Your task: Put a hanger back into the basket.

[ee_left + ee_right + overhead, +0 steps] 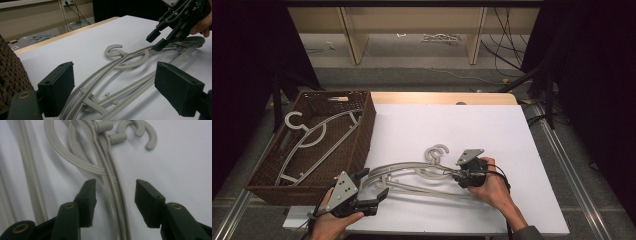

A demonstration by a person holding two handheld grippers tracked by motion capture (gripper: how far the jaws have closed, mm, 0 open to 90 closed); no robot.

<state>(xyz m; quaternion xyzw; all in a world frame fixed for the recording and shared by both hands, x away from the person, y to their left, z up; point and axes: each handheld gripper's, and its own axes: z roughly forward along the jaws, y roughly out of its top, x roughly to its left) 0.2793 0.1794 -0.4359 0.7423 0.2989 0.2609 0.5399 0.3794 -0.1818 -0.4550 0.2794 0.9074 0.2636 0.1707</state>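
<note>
Midway through clearing hangers off the desk [492, 130]: you have both grippers down over the pale grey hangers on the white surface [412, 175], which lie stacked one on the other, hooks pointing away from you, just right of the wicker basket [362, 135]. At least one hanger in the basket [312, 140] already lies flat on the bottom, so part of the job looks done; the ones on the desk, two by the look of their twin hooks, are what is left.

Your right gripper [115, 195] has its jaws spread, straddling the hangers' upper arms just below the hooks, not yet closed on them. In the left gripper view it shows hovering at the far shoulder of the hangers, touching or nearly so.

Your left gripper [115, 87] is spread wide as well, jaws either side of the near shoulder end, holding nothing.

By these pictures, no hanger on the desk is gripped yet; the pinch, the lift and the carry to the basket all remain.
</note>
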